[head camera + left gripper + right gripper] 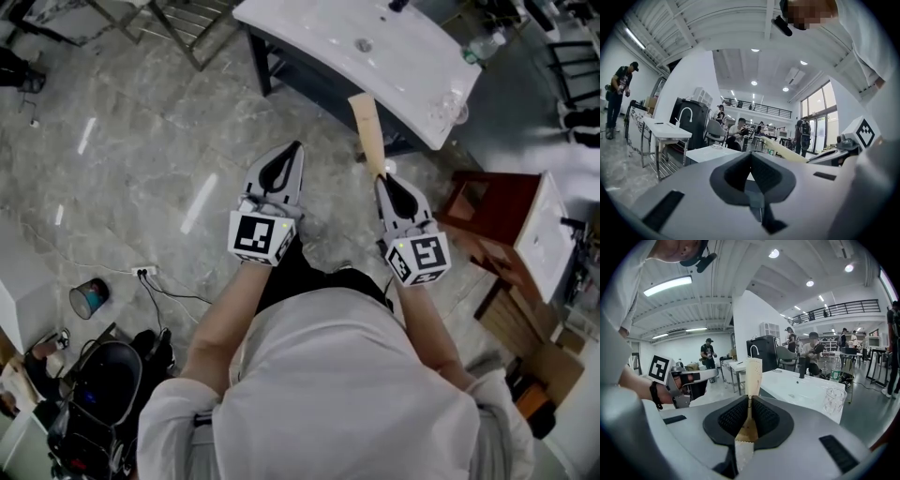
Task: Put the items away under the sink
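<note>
A long flat tan packet (pixel 367 133) sticks forward out of my right gripper (pixel 387 175), whose jaws are shut on its near end. In the right gripper view the same packet (pixel 753 376) stands up from the pinched pads, its serrated end toward the camera. My left gripper (pixel 295 147) is held beside it, jaws shut with nothing between them (pixel 751 154). The white sink counter (pixel 403 80) lies ahead on a dark frame. The space under it is hidden from the head view.
A clear glass (pixel 833 401) and a dark bottle (pixel 802 367) stand on the counter. A brown-and-white cabinet (pixel 511 234) is at right. A cable and socket strip (pixel 144 274), a can (pixel 89 297) and a black bag (pixel 103 384) lie at left. Several people are in the background.
</note>
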`<state>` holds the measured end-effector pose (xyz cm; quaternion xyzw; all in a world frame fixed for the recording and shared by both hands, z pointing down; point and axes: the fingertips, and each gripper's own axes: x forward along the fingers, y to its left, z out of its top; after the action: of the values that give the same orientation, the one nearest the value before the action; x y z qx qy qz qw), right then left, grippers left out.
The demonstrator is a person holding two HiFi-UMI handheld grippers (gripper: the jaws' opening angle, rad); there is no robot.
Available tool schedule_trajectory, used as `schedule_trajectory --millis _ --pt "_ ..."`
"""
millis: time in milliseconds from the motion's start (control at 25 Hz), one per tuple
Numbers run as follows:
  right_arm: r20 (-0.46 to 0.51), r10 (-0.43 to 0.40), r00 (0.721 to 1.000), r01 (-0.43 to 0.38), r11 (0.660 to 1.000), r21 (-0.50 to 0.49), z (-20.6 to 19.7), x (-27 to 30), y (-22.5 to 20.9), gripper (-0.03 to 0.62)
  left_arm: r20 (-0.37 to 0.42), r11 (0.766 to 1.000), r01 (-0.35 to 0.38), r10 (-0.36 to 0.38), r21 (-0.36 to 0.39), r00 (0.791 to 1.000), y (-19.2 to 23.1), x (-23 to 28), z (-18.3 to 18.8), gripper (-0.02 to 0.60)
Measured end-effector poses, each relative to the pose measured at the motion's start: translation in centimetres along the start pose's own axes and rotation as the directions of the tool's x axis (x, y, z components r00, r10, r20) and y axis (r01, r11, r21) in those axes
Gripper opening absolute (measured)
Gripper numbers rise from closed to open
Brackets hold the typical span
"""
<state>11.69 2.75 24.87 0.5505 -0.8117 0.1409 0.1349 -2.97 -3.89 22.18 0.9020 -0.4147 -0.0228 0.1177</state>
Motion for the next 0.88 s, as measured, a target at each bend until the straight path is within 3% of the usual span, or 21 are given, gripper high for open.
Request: schedule_trajectory --millis 280,520,720,880 --pt "0.009 -0.044 0.999 0.044 0.999 -0.003 2.9 2.5 -0.3 0.052 0.008 0.998 0.052 -0.051 -0.02 0.999 2.3 3.1 1.3 0.003" --pt "0.014 -0.057 0.998 0.057 0.998 0.007 3.5 3.2 -1.3 0.052 -0.007 0.996 0.083 -0.083 -0.031 0.997 1.7 5.4 1.0 0.003" --pt "0.022 -0.008 1.0 0.008 1.0 0.004 2.1 3.9 -3.2 0.052 -0.005 0.998 0.065 -0.065 -0.022 0.998 0.1 7.2 -0.7 0.003" --pt "0.016 0.043 0.999 -0.042 0.999 -0.025 -1.7 5.9 -4.1 0.052 0.009 1.0 0.023 -0.023 -0.007 1.0 1.1 8.5 -3.8 0.003"
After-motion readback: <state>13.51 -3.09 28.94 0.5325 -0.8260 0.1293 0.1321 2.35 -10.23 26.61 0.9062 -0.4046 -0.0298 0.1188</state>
